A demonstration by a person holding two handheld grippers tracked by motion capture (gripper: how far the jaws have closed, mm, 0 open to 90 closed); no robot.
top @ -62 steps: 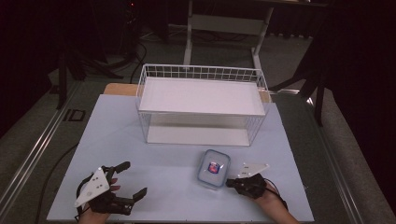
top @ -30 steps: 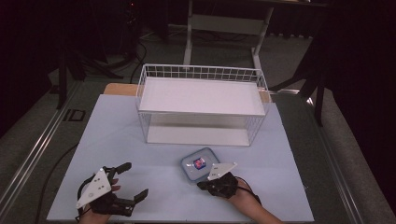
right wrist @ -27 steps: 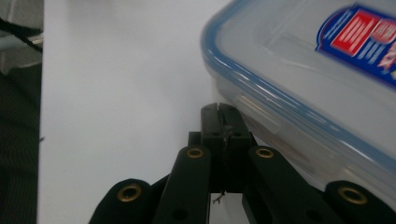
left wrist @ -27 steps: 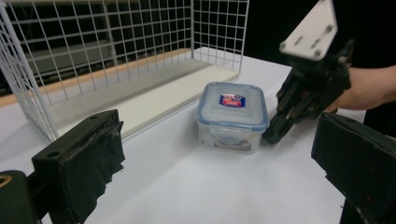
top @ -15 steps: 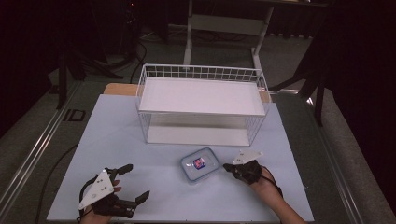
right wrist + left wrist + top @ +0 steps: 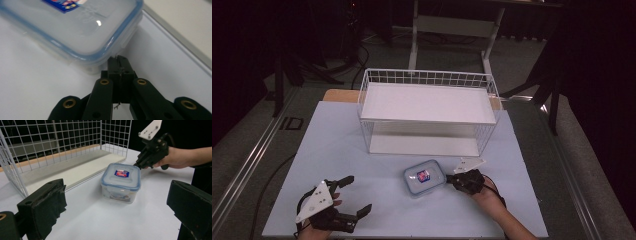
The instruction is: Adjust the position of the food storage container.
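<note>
The box (image 6: 121,182) is clear, glossy plastic with a blue-rimmed lid and a shiny sticker (image 6: 121,173). The rack (image 6: 427,110) beyond it is thin white wire — its shelves smooth and matt. The table (image 6: 362,165) looks matt, pale.

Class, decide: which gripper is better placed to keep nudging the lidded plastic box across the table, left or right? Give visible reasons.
Right. The right gripper, jaws shut, sits at the box corner. The left gripper is open, well apart from it near the table's front edge.
</note>
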